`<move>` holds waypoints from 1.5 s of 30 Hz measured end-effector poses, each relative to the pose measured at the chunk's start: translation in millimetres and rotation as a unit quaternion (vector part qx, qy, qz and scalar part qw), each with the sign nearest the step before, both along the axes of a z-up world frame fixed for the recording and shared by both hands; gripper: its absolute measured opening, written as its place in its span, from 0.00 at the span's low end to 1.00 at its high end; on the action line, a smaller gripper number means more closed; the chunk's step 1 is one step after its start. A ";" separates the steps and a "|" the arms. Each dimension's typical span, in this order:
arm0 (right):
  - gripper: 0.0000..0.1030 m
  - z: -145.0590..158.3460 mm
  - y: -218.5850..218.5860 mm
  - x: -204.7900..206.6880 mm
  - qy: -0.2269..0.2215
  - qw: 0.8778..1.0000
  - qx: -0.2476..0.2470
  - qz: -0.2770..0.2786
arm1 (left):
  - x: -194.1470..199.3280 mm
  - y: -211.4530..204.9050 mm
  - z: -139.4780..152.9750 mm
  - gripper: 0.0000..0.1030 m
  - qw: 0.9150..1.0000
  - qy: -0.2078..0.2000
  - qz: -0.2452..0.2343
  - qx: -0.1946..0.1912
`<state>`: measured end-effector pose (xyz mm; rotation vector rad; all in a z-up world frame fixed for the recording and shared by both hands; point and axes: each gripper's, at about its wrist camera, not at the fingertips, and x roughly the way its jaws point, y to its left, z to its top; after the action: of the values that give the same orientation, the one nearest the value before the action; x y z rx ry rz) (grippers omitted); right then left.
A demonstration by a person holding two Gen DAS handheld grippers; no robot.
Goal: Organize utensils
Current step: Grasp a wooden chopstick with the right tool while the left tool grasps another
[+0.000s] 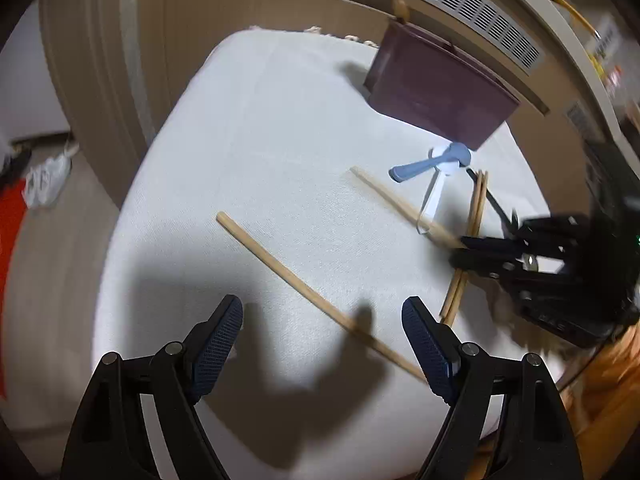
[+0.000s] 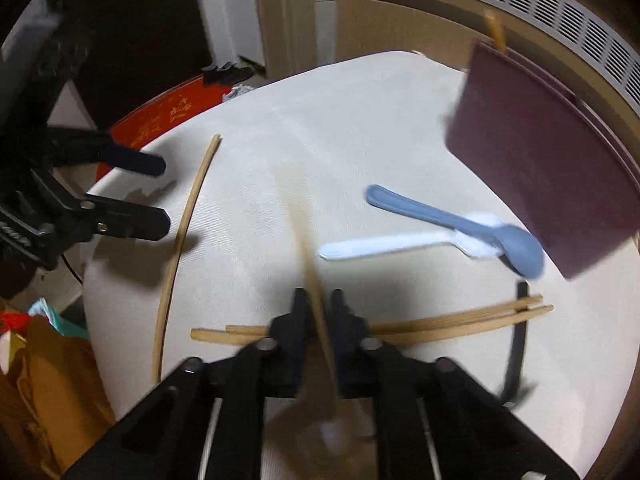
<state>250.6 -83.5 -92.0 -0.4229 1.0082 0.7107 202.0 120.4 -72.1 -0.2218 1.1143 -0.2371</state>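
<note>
Right gripper (image 2: 318,304) pinches a wooden chopstick (image 2: 308,248); left gripper (image 1: 322,320) hangs spread over another.

The pinched chopstick runs lengthwise between the pressed-together fingers, its blurred far end pointing away across the white tablecloth (image 2: 340,128) toward the table's far edge. Under it a pair of chopsticks (image 2: 460,322) lies crosswise, with a black utensil (image 2: 516,344) crossing their right end. Beyond, a blue spoon (image 2: 460,224) rests on a white spoon (image 2: 384,246), bowls toward the dark maroon holder (image 2: 540,168), which stands at the far right with one wooden stick (image 2: 496,34) rising from it. A single chopstick (image 1: 316,296) lies diagonally on the cloth, passing below the left gripper's wide-apart fingers and running under the right-hand finger, nothing between them gripped.
</note>
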 end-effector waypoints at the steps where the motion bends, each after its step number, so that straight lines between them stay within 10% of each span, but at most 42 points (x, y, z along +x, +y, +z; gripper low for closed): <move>1: 0.05 5.0 -8.3 0.6 -0.004 1.000 0.008 -0.012 | 2.9 1.4 -1.0 0.78 1.000 0.002 0.009 -0.003; 8: 0.05 24.1 -71.0 -11.6 -0.030 0.994 0.037 -0.101 | 22.1 -1.8 -9.3 0.42 0.997 -0.007 0.055 0.047; 18: 0.06 13.5 -108.6 -3.4 -0.032 0.987 0.037 -0.156 | 37.2 -63.2 -12.5 0.06 0.990 -0.058 -0.019 0.129; 29: 0.11 18.1 -72.2 17.1 0.021 0.991 0.082 -0.100 | 28.5 -59.8 -10.5 0.07 0.988 -0.018 -0.052 0.144; 45: 0.25 2.3 -22.1 24.2 -0.001 0.997 0.025 -0.068 | 40.2 -49.7 -10.6 0.08 0.990 0.035 -0.081 0.110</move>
<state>274.8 -105.6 -89.7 -0.3087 1.0058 0.6113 242.2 70.7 -82.7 0.0579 1.2207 -0.2498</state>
